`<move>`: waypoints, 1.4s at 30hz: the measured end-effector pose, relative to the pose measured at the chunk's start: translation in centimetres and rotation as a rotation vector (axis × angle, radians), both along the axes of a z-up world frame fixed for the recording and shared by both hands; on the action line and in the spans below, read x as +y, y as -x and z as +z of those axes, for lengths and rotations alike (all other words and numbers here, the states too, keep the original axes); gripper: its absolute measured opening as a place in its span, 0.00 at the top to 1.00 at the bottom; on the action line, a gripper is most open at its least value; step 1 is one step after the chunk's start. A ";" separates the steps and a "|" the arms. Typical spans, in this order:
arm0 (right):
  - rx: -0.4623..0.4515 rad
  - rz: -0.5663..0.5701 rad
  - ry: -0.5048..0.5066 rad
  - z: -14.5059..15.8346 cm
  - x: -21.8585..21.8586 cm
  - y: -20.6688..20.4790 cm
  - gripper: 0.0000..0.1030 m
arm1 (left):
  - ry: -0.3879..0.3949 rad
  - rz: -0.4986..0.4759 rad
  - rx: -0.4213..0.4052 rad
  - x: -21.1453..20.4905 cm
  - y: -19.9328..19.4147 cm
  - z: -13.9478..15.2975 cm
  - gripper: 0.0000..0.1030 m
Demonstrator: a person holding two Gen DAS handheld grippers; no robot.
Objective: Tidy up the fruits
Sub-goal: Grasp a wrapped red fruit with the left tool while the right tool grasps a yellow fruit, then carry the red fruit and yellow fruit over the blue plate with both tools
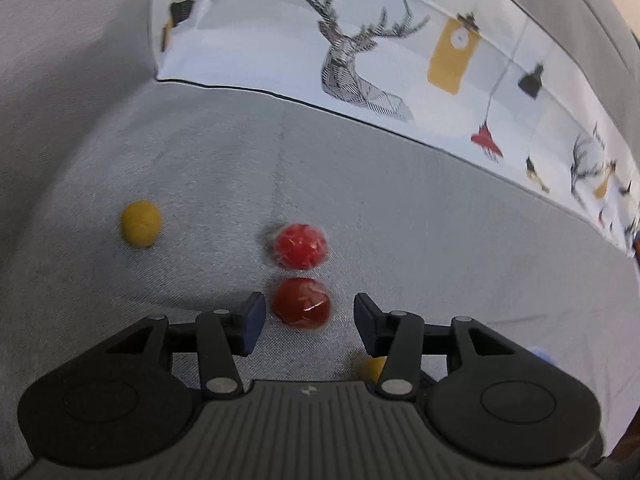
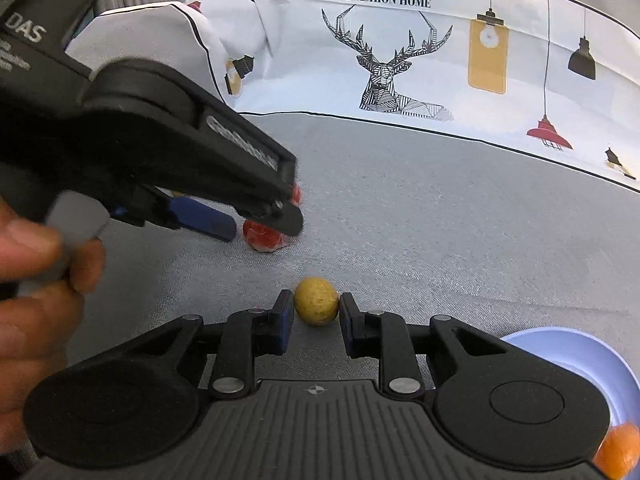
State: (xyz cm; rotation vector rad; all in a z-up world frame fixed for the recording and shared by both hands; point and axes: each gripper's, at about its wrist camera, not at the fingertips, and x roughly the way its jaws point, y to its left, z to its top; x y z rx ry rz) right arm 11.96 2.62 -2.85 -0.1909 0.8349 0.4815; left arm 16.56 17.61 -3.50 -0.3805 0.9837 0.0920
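Note:
In the left wrist view my left gripper is open, its blue pads on either side of a red plastic-wrapped fruit without touching it. A second red fruit lies just beyond, and a yellow fruit sits off to the left. In the right wrist view my right gripper is shut on a small yellow fruit resting on the grey fabric. The left gripper's blue pad shows at the left, low over a red fruit, with a person's hand holding it.
A light blue bowl stands at the lower right with an orange fruit in it. A white printed cloth with a deer borders the grey cushion at the back. Another yellow fruit peeks from behind the left gripper's right finger.

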 end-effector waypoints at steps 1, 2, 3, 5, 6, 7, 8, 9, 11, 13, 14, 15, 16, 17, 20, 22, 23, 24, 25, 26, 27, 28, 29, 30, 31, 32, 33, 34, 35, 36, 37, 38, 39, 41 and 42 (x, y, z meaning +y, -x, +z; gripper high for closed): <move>-0.004 0.003 0.000 0.1 0.1 0.1 0.75 | -0.016 -0.012 0.002 -0.2 0.0 -0.1 0.48; -0.008 0.007 -0.001 0.2 0.1 0.2 0.75 | -0.032 -0.024 0.003 -0.5 0.0 -0.1 0.55; -0.012 0.009 -0.002 0.4 0.1 0.3 0.75 | -0.048 -0.032 0.001 -0.6 0.0 -0.1 0.62; -0.019 0.011 -0.006 0.8 0.0 0.4 0.75 | -0.068 -0.037 -0.007 -0.6 0.2 0.1 0.67; -0.021 0.014 -0.011 1.1 -0.1 0.6 0.75 | -0.074 -0.035 -0.014 -0.6 0.5 0.3 0.67; -0.025 0.015 -0.016 1.5 -0.3 0.7 0.75 | -0.078 -0.032 -0.024 -0.5 0.7 0.6 0.67; -0.030 0.013 -0.019 2.0 -0.6 1.1 0.75 | -0.077 -0.027 -0.035 -0.4 1.1 0.9 0.67; -0.039 0.012 -0.026 2.6 -1.0 1.4 0.75 | -0.072 -0.021 -0.046 -0.4 1.5 1.2 0.67; -0.057 -0.003 -0.049 4.0 -2.0 2.0 0.75 | -0.061 -0.010 -0.065 -0.3 2.4 2.0 0.67; -0.076 -0.027 -0.085 5.6 -3.3 3.0 0.75 | -0.055 -0.004 -0.093 -0.5 3.6 3.0 0.67; -0.088 -0.038 -0.102 6.4 -4.1 3.6 0.75 | -0.057 -0.006 -0.109 -0.7 4.1 3.6 0.67; -0.103 -0.047 -0.114 7.2 -4.8 4.2 0.75 | -0.062 -0.010 -0.129 -1.0 4.7 4.2 0.67; -0.121 -0.056 -0.125 8.0 -5.6 4.7 0.75 | -0.070 -0.015 -0.149 -1.4 5.4 4.8 0.67; -0.145 -0.066 -0.134 8.9 -6.5 5.6 0.75 | -0.080 -0.020 -0.168 -1.8 6.1 5.4 0.67; -0.213 -0.097 -0.150 11.2 -9.6 7.9 0.75 | -0.099 -0.035 -0.250 -3.3 8.4 7.5 0.67; -0.256 -0.121 -0.150 12.4 -11.8 9.9 0.75 | -0.095 -0.049 -0.318 -4.4 10.2 8.9 0.67; -0.275 -0.137 -0.148 13.0 -13.2 10.6 0.75 | -0.087 -0.057 -0.348 -5.0 11.1 9.5 0.67; -0.292 -0.154 -0.142 13.3 -14.5 11.5 0.75 | -0.078 -0.067 -0.373 -5.7 12.0 10.1 0.67; -0.305 -0.173 -0.136 13.7 -15.9 12.4 0.75 | -0.070 -0.077 -0.390 -6.4 12.9 10.5 0.67; -0.313 -0.195 -0.137 14.0 -17.2 13.1 0.75 | -0.064 -0.089 -0.401 -7.1 13.7 10.8 0.67; -0.318 -0.221 -0.147 14.3 -18.4 13.6 0.75 | -0.059 -0.103 -0.410 -7.8 14.4 11.0 0.67; -0.324 -0.251 -0.172 14.6 -19.6 14.3 0.75 | -0.055 -0.117 -0.417 -8.5 15.1 11.1 0.67; -0.335 -0.277 -0.199 15.2 -20.7 15.1 0.75 | -0.053 -0.129 -0.421 -9.0 15.7 11.1 0.67; -0.350 -0.296 -0.214 15.6 -21.3 15.7 0.75 | -0.051 -0.142 -0.425 -9.6 16.2 11.2 0.67; -0.364 -0.313 -0.224 16.0 -21.9 16.3 0.75 | -0.049 -0.155 -0.426 -10.2 16.7 11.1 0.67; -0.372 -0.329 -0.238 16.1 -22.6 17.0 0.75 | -0.049 -0.172 -0.425 -10.9 17.0 11.1 0.67; -0.373 -0.339 -0.248 15.9 -23.0 17.3 0.75 | -0.052 -0.186 -0.423 -11.3 17.2 10.9 0.67; -0.370 -0.345 -0.258 15.7 -23.4 17.6 0.75 | -0.058 -0.200 -0.421 -11.8 17.4 10.8 0.67; -0.363 -0.347 -0.268 15.5 -23.7 17.7 0.75 | -0.067 -0.217 -0.419 -12.2 17.4 10.7 0.67; -0.360 -0.349 -0.270 15.2 -23.8 17.7 0.75 | -0.078 -0.231 -0.417 -12.5 17.4 10.5 0.67; -0.355 -0.350 -0.268 15.0 -23.8 17.6 0.75 | -0.091 -0.240 -0.416 -12.8 17.4 10.3 0.67; -0.348 -0.350 -0.266 14.7 -23.7 17.5 0.75 | -0.097 -0.245 -0.413 -12.9 17.4 10.2 0.67; -0.342 -0.349 -0.265 14.4 -23.5 17.4 0.75 | -0.096 -0.245 -0.411 -12.9 17.4 10.1 0.67; -0.335 -0.334 -0.254 13.9 -22.9 17.2 0.75 | -0.083 -0.236 -0.410 -12.5 17.3 10.0 0.67; -0.333 -0.323 -0.249 13.6 -22.6 17.1 0.75 | -0.076 -0.232 -0.410 -12.4 17.3 10.0 0.67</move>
